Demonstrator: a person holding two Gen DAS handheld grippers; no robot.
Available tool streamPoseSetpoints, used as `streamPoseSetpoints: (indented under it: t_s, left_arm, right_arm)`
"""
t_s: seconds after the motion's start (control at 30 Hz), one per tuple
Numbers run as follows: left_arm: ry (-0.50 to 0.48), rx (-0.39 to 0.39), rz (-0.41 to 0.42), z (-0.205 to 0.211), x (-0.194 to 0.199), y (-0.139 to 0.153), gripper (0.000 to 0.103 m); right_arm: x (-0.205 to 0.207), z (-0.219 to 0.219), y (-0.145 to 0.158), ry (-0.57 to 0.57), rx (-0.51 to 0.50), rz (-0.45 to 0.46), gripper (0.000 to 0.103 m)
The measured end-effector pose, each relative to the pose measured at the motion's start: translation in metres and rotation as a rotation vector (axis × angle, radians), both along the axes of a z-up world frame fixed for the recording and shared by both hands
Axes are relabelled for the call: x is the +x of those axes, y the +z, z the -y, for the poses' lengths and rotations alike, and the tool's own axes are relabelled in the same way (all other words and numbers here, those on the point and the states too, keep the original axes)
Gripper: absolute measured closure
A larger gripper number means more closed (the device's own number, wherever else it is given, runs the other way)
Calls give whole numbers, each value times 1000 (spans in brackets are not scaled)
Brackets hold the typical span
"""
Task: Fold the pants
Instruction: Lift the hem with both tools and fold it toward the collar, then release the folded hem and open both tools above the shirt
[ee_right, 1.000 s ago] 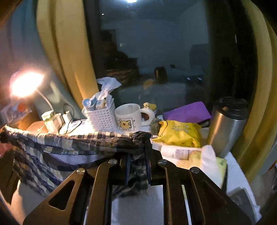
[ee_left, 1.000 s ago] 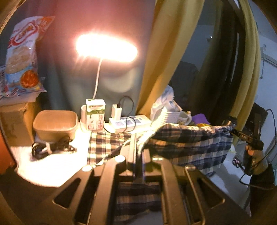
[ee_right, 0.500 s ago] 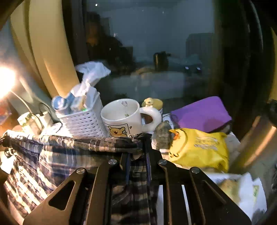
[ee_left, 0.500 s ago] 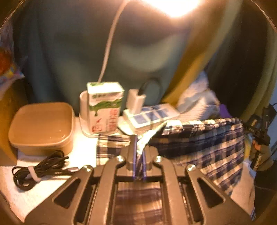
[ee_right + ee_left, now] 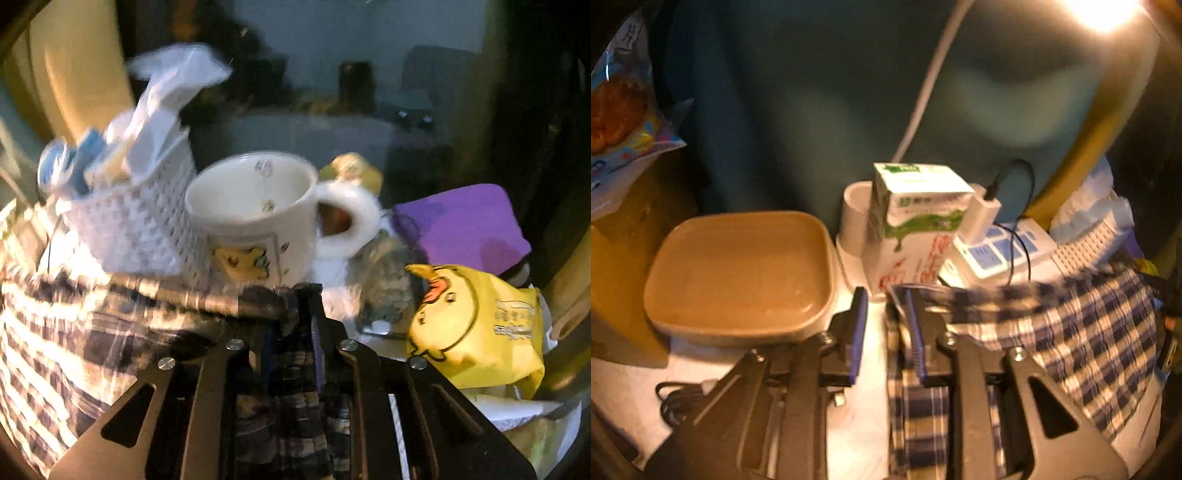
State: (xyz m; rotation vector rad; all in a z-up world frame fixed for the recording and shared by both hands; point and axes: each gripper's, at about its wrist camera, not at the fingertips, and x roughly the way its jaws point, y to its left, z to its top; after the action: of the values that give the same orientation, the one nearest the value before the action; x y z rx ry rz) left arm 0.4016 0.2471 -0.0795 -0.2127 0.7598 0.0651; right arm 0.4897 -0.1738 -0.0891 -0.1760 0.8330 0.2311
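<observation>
Left wrist view: I see the plaid pants (image 5: 1071, 332) spread over the white table (image 5: 857, 435) from 6 o'clock out to 3 o'clock, their upper hem blurred and lifted by the right finger; my left gripper (image 5: 884, 325) stands spread, with bare table showing in the gap, the cloth lying against the right finger only; at 9 o'clock sits a tan lidded container (image 5: 742, 273), touching nothing of the cloth; at 12 o'clock a green-and-white carton (image 5: 916, 221) stands just beyond the fingertips, a power strip (image 5: 1001, 251) with a plugged charger beside it at 1 o'clock; a coiled black cable (image 5: 676, 402) lies at 8 o'clock. In the right wrist view, my right gripper (image 5: 293, 325) is pinching a bunched fold of the pants (image 5: 92, 332), which trail off to 9 o'clock; a white mug (image 5: 258, 218) stands at 12 o'clock, a white basket (image 5: 140, 225) at 10 o'clock, a yellow duck packet (image 5: 476, 325) at 3 o'clock, a purple pouch (image 5: 465, 225) behind it.
</observation>
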Motion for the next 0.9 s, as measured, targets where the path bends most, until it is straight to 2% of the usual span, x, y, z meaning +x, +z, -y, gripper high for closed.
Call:
streamPoseSetpoints:
  t_s: [0.03,0.07,0.1,0.17,0.23,0.4,0.47,0.5,0.57,0.67,0.77,0.87,0.9]
  left_arm:
    - [-14,-1,-4,3,-5,1,77]
    - [-28,-5,-8,7,-11,2,74]
    - [-42,-20,-13,11,-18,2,69]
    - [-65,-75,-41,17,-29,-3,62]
    - [-93,-124,-87,27,-39,-13,61]
    - [-149,-116,-206,58,-58,-44,59]
    - [-137,-84,-243,65,-66,-53,59]
    - [-132,-50,-218,68,-70,-53,59]
    - [-109,37,-229,77,-74,-54,59]
    - [-99,125,-222,91,-81,-56,59]
    - [-78,126,-210,91,-88,-56,59]
    - [-19,155,-223,78,-98,-54,56]
    - [5,110,-229,68,-103,-54,57]
  right_arm:
    - [-2,-1,2,0,-10,13,66]
    - [-6,-2,5,1,-33,31,48]
    - [-9,-2,8,0,-44,46,38]
    - [-17,1,16,-3,-44,71,36]
    - [-28,4,25,-4,-40,86,35]
    - [-63,15,33,21,-9,71,35]
    - [-79,18,32,45,10,44,35]
    - [-87,18,29,67,13,26,35]
    - [-100,14,20,92,8,-4,35]
    - [-111,10,-1,115,-40,-50,35]
    - [-116,8,-18,82,-130,-50,35]
    - [-119,17,-17,24,-176,-47,35]
    - [-120,23,-15,-2,-182,-45,35]
